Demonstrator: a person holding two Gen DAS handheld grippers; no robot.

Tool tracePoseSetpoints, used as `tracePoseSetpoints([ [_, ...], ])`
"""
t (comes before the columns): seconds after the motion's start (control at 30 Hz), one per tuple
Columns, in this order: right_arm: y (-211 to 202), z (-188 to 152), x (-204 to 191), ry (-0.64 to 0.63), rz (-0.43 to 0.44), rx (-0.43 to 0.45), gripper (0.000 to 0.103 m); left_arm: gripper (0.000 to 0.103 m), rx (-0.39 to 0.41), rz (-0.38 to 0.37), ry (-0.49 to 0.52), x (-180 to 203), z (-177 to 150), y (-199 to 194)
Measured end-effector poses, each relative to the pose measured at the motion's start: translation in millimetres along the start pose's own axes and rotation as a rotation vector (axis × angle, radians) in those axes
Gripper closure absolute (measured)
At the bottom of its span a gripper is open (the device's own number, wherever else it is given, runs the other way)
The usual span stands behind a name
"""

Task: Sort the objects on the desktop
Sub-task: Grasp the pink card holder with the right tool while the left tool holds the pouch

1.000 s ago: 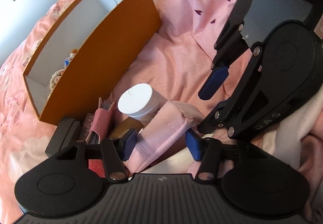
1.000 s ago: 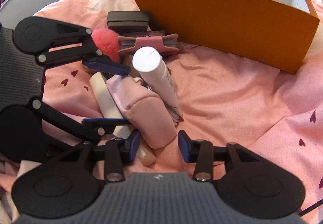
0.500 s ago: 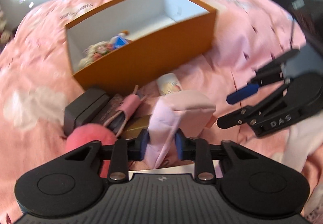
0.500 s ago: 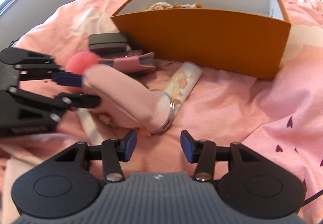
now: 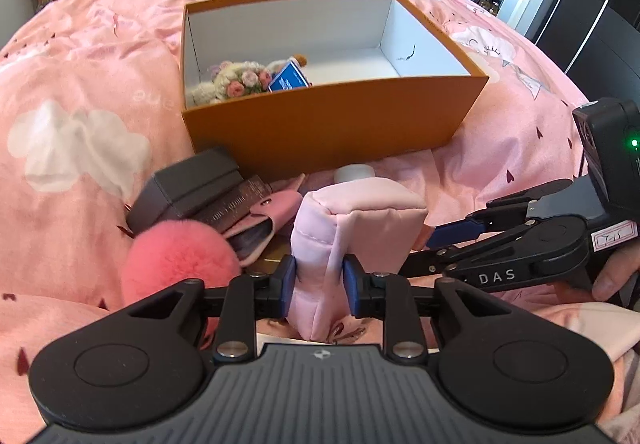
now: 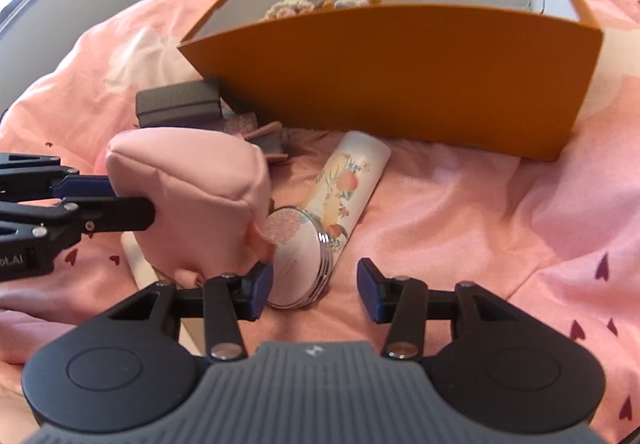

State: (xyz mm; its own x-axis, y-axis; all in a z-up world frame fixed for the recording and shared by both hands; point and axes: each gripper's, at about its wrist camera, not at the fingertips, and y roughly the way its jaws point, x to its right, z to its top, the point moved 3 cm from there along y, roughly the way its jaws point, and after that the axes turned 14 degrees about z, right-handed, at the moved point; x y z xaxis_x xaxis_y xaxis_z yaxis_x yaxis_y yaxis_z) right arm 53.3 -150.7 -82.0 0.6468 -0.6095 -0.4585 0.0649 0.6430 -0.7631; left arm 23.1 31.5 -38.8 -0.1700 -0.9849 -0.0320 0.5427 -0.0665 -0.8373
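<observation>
1. The left gripper (image 5: 316,286) pinches a pale pink padded pouch (image 5: 352,220) between its blue pads; its jaws have just eased open slightly, yet the pads press on the fabric and the pouch is raised off the bedding.
2. The right gripper (image 6: 316,284) stands with its fingers wide apart and nothing clamped; a round silver compact (image 6: 300,256) lies between them, close to the left pad.
3. Just beyond the compact lies a white floral tube (image 6: 352,180) on the pink duvet (image 6: 500,212).
4. A pink pompom (image 5: 180,264), a pink wallet (image 5: 264,216) and a dark case (image 5: 192,188) crowd left of the pouch.
5. Farthest stands the orange box (image 5: 332,124), holding a plush toy (image 5: 236,80) and a blue card (image 5: 290,78).
</observation>
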Motion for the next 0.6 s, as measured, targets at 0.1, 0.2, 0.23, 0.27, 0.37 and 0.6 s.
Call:
tracePoseSetpoints([
  [0.1, 5.7, -0.8, -0.7, -0.007, 0.008, -0.02, 0.059, 0.065, -0.013, 0.001, 0.038, 4.5, -2.1, 6.0],
  [0.2, 8.1, -2.1, -2.0, -0.019, 0.018, -0.028, 0.068, 0.048, -0.02, -0.014, 0.097, 11.9, -2.4, 11.8],
  [0.23, 8.5, -2.1, -2.7, -0.023, 0.015, -0.028, 0.07, 0.048, -0.015, -0.003, 0.12, 15.1, -2.8, 13.2],
  [0.27, 9.0, -2.5, -3.6, -0.029, 0.014, -0.027, 0.071, 0.048, -0.009, 0.011, 0.143, 18.3, -3.5, 14.4],
  [0.37, 9.1, -2.9, -3.4, -0.03, 0.01, -0.029, 0.072, 0.057, -0.005, 0.041, 0.181, 23.9, -5.2, 17.7],
  [0.6, -2.3, 2.7, -0.2, -0.014, 0.003, 0.013, 0.071, 0.073, 0.022, -0.007, 0.041, 5.3, 0.2, 2.5],
])
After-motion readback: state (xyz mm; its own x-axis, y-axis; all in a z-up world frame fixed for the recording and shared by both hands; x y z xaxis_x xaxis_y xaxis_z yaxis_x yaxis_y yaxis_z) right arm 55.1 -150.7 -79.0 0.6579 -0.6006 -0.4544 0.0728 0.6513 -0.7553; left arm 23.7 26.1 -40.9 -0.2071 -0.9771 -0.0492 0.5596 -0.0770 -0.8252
